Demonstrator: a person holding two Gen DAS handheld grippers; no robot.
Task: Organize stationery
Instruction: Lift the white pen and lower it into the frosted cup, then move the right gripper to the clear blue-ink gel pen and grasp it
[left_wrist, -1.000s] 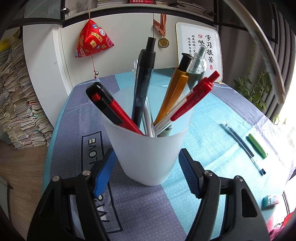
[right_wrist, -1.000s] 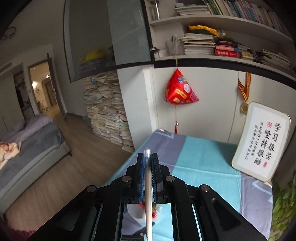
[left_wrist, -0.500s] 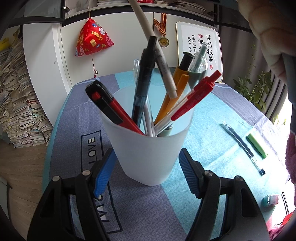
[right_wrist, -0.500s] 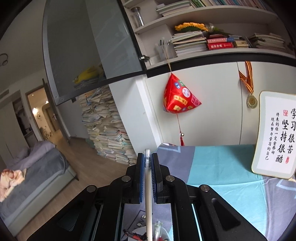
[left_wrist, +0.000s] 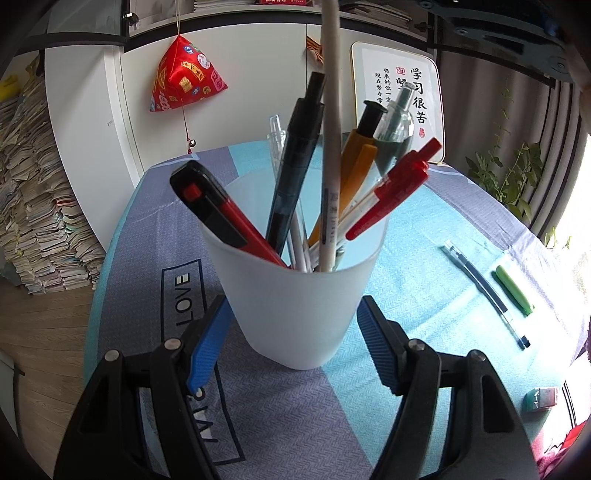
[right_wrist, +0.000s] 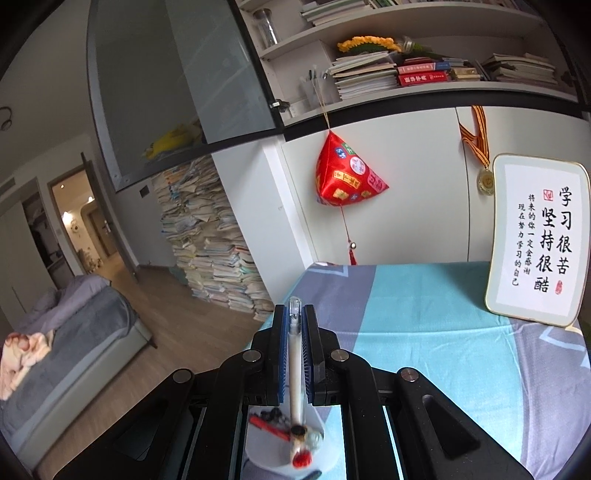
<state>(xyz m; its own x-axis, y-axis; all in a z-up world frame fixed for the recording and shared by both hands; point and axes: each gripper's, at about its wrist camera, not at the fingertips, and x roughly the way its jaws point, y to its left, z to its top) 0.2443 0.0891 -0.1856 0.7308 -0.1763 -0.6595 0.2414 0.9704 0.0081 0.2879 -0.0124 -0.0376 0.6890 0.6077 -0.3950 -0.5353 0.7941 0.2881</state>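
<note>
- Over the cup (left_wrist: 295, 295), right tongs (right_wrist: 295, 314) pinch a white pen (left_wrist: 330, 177), now lowered among the stored pens; release remains.
- Left tongs (left_wrist: 291, 343) spread, flanking the cup on the surface (left_wrist: 424, 236).

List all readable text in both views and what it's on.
"LOVE": boxed print on the tablecloth.
"学习很苦 坚持很酷", beside it small "将来的你一定会感谢现在努力学习的自己": framed sign.
Beige pen print, book spines, red ornament patches, eraser: too small or blurred.
</note>
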